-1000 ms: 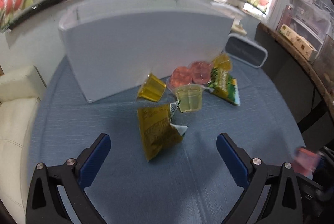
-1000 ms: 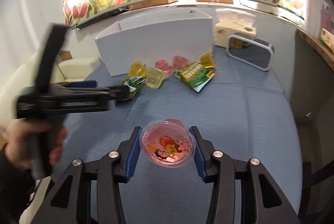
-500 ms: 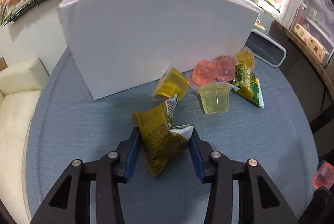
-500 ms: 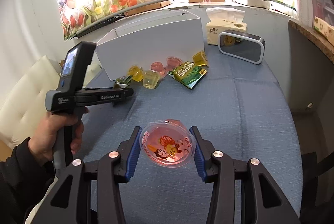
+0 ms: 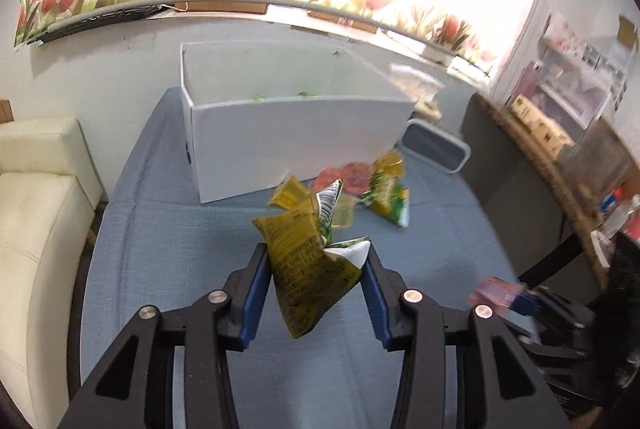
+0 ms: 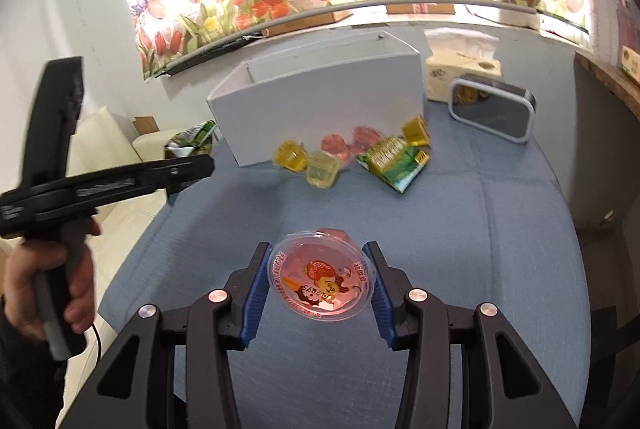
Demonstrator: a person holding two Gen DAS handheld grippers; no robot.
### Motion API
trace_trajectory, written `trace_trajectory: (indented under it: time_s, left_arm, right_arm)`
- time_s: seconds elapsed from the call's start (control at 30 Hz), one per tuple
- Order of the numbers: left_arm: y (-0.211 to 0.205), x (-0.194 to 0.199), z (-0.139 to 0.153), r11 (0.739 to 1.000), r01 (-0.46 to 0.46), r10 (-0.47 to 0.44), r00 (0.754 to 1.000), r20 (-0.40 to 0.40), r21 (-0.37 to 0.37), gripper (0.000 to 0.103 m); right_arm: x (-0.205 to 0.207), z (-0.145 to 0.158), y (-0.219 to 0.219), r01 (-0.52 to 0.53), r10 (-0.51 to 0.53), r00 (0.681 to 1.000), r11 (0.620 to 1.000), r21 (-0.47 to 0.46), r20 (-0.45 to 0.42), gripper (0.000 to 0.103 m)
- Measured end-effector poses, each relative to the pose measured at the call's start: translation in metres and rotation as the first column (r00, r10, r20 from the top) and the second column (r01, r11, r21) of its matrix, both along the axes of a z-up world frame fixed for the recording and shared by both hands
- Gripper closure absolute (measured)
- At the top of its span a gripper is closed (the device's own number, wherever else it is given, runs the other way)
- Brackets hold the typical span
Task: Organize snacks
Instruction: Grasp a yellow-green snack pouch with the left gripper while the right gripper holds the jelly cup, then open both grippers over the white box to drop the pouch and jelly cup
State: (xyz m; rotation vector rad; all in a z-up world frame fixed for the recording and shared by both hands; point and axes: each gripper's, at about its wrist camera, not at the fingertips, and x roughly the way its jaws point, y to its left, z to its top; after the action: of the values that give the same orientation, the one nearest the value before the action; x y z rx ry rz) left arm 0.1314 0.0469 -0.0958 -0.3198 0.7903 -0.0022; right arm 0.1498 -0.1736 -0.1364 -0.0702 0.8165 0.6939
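My left gripper [image 5: 316,269] is shut on a yellow-green snack packet [image 5: 308,257] and holds it above the blue tablecloth, in front of the open white box [image 5: 296,145]. My right gripper [image 6: 320,281] is shut on a pink jelly cup [image 6: 322,283] with a printed lid, held over the table's near part. On the cloth by the box lie yellow jelly cups [image 6: 290,157], pink jelly cups [image 6: 348,141] and a green snack packet [image 6: 394,161]. The left gripper with its packet shows at the left of the right wrist view [image 6: 188,149].
A dark framed mirror [image 6: 492,113] and a tissue box [image 6: 462,73] stand right of the white box. A cream sofa [image 5: 36,229] lies off the table's left edge. A brown counter [image 5: 552,165] runs along the right.
My left gripper closed on the yellow-green packet and lifted it off the cloth, so the box's open top now shows. My right gripper keeps holding the pink cup, raised slightly.
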Motion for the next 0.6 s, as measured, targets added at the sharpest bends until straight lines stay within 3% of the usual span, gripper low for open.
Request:
trace_trajectory:
  time_s: [0.23,0.4,0.6]
  left_arm:
    - [0.011,0.016,0.043,1.000,0.010,-0.011,0.998,0.067,0.006,0.054]
    - [0.031,0.065,0.065,1.000,0.016,-0.016,0.995,0.099,-0.007,0.054]
    - [0.053,0.130,0.070,1.000,0.011,-0.012,0.997,0.080,0.006,0.054]
  right_arm:
    - [0.044,0.029,0.024,-0.024,0.023,0.999,1.000,0.017,0.047,0.053]
    - [0.102,0.061,0.057,-0.035,0.032,0.996,0.999,0.032,0.085,0.053]
    - [0.194,0.075,0.101,-0.019,0.018,0.999,0.999,0.040,0.037,0.053]
